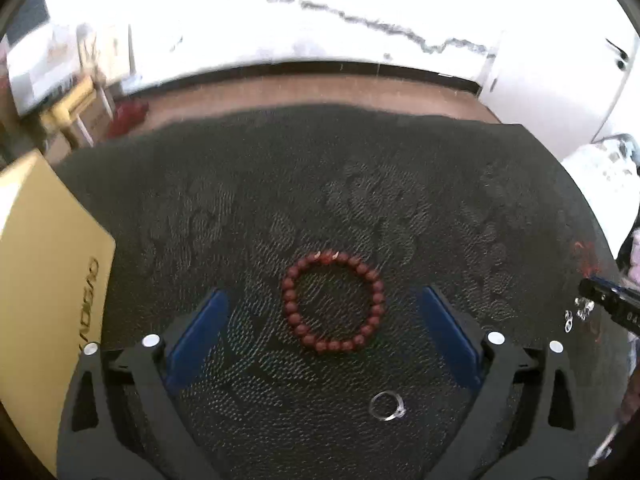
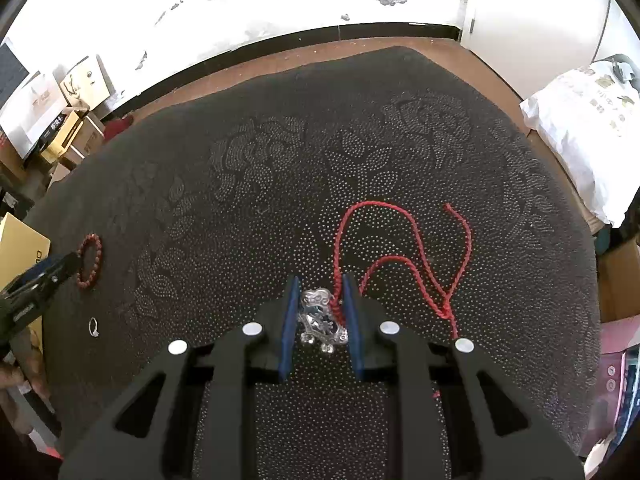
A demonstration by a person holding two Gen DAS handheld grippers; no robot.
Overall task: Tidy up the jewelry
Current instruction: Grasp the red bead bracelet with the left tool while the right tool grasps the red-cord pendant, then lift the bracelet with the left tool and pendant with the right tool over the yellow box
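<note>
Right hand-held gripper clamps silver pendant; red cord trails forward-right.

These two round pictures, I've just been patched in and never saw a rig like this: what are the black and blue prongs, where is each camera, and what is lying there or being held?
There is no robot arm: a person holds a two-finger gripper in each hand, and a fisheye camera on each looks along its fingers.

The left wrist view shows the left gripper with its blue-padded fingers spread wide on either side of a red bead bracelet lying on the dark patterned cloth. A silver ring lies nearer the camera, and a yellow box is at the left.

The right wrist view shows the right gripper nearly closed around a silver charm on a red cord, which trails loosely over the cloth.
</note>
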